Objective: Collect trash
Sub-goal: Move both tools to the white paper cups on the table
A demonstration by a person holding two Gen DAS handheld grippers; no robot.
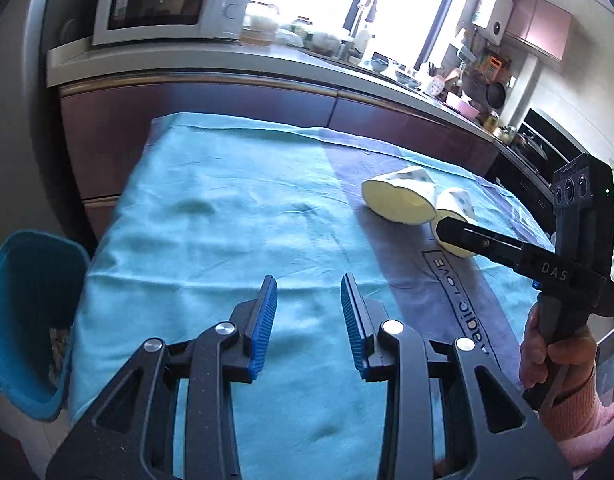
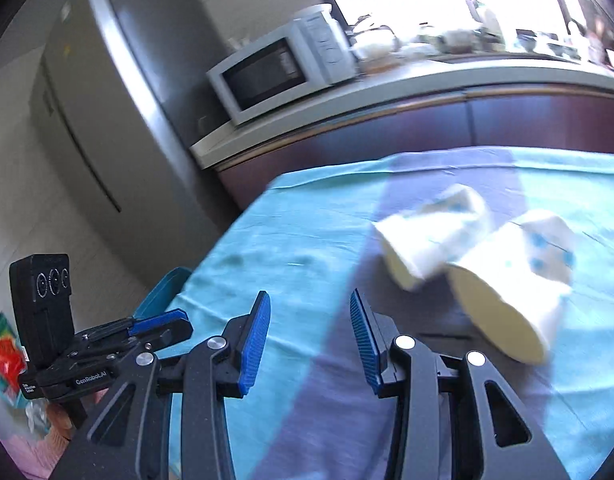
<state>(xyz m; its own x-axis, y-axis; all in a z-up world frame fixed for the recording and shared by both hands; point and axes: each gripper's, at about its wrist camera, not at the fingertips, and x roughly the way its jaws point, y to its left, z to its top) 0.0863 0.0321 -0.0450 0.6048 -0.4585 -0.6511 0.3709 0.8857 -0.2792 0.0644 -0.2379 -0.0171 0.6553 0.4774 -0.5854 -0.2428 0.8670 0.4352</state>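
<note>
Two crushed white paper cups with blue dots lie on their sides on the blue cloth, mouths toward me. The far cup (image 1: 401, 200) (image 2: 431, 236) touches the near cup (image 1: 455, 216) (image 2: 511, 280). My left gripper (image 1: 309, 312) is open and empty over the cloth's front middle, left of the cups. My right gripper (image 2: 310, 332) is open and empty, just left of and short of the cups; in the left wrist view its fingertip (image 1: 451, 228) is in front of the near cup. A blue trash bin (image 1: 23, 320) stands on the floor left of the table.
The table is covered by a teal cloth (image 1: 211, 220) with a purple printed band (image 1: 427, 280). Behind it runs a dark cabinet with a counter, a microwave (image 1: 167, 4) and kitchen clutter. A grey fridge (image 2: 107, 100) stands at far left.
</note>
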